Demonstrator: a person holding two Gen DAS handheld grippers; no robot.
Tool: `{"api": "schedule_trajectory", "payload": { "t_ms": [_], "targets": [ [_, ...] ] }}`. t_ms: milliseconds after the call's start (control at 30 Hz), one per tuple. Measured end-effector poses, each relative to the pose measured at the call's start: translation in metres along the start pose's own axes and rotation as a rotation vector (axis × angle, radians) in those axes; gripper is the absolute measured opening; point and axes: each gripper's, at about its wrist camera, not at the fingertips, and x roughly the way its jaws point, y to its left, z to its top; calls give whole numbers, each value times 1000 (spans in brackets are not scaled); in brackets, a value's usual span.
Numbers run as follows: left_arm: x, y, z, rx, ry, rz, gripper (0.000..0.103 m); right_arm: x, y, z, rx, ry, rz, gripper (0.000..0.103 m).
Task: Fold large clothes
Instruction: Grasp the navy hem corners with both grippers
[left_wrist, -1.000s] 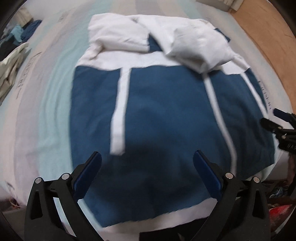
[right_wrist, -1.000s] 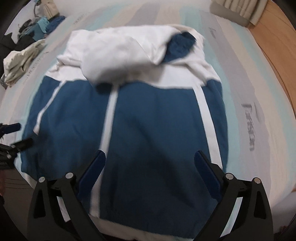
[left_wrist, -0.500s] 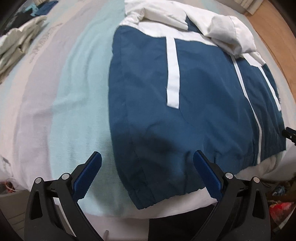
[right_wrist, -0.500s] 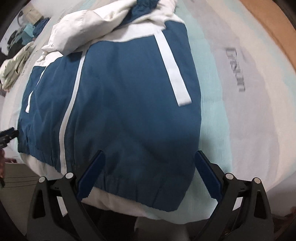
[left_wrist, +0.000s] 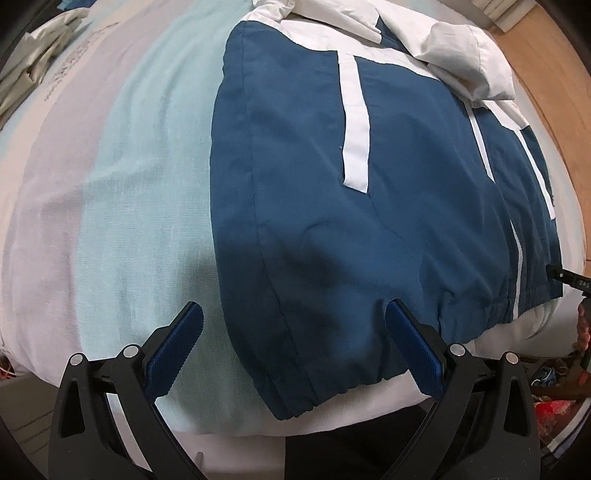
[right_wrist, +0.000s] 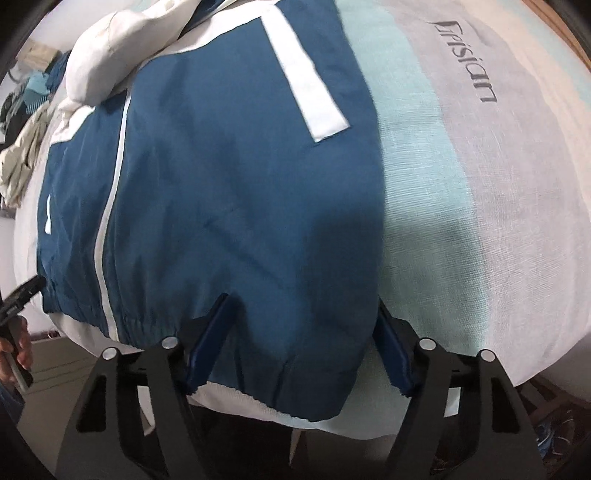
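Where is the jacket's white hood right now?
The hood is bunched at the far end of the jacket, top right in the left wrist view and top left in the right wrist view, away from both claws at the hem.

Both claws have dropped from above the middle of the blue-and-white nylon jacket (left_wrist: 332, 221) to its hem corners. The right claw (right_wrist: 299, 332) is closing around its corner; the left claw (left_wrist: 291, 350) remains wide.

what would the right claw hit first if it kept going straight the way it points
Most likely the blue jacket: its bottom corner lies between the closing fingers of the right claw, at the edge of the bed. Depth is hard to judge; the pads do not yet seem to pinch it.
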Motion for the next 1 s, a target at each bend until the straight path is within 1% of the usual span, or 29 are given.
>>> {"api": "schedule_trajectory", "payload": {
  "t_ms": [33,67,100,133,167,200,233,267,400,500,533,733,800,833,900,933,1000],
  "targets": [
    [0,2,0,-2,1,3,97,1,4,-1,-13,5,-9,58],
    [0,6,0,-9,2,5,97,1,8,-1,-29,6,-21,55],
    [0,9,0,-17,6,6,97,1,12,-2,-41,6,-31,48],
    [0,14,1,-34,12,13,97,2,16,-2,-60,8,-36,38],
    [0,19,3,-53,18,6,97,2,20,-2,-73,11,-42,34],
    [-1,21,4,-64,24,-5,97,2,22,-3,-84,11,-46,26],
    [-1,23,5,-67,30,-9,97,1,25,-2,-91,9,-48,20],
    [2,23,5,-66,46,-20,97,0,27,-2,-90,9,-44,18],
    [12,15,3,-32,93,-67,97,0,31,-2,-86,12,-49,17],
    [16,7,2,-6,97,-68,97,3,33,-1,-90,17,-50,17],
    [18,6,2,-5,95,-66,97,6,39,0,-92,17,-51,17],
    [23,-4,6,-10,88,-55,95,12,38,2,-97,22,-51,18],
    [24,-13,8,-2,78,-45,89,15,36,3,-90,24,-53,18],
    [23,-15,7,4,79,-29,87,16,36,4,-85,26,-56,19],
    [21,-22,11,3,75,-24,78,17,39,5,-78,30,-65,21],
    [19,-26,11,6,74,-19,76,17,40,6,-78,32,-67,21],
    [17,-33,10,8,76,-10,64,17,42,9,-81,35,-72,21]
  ]
}}
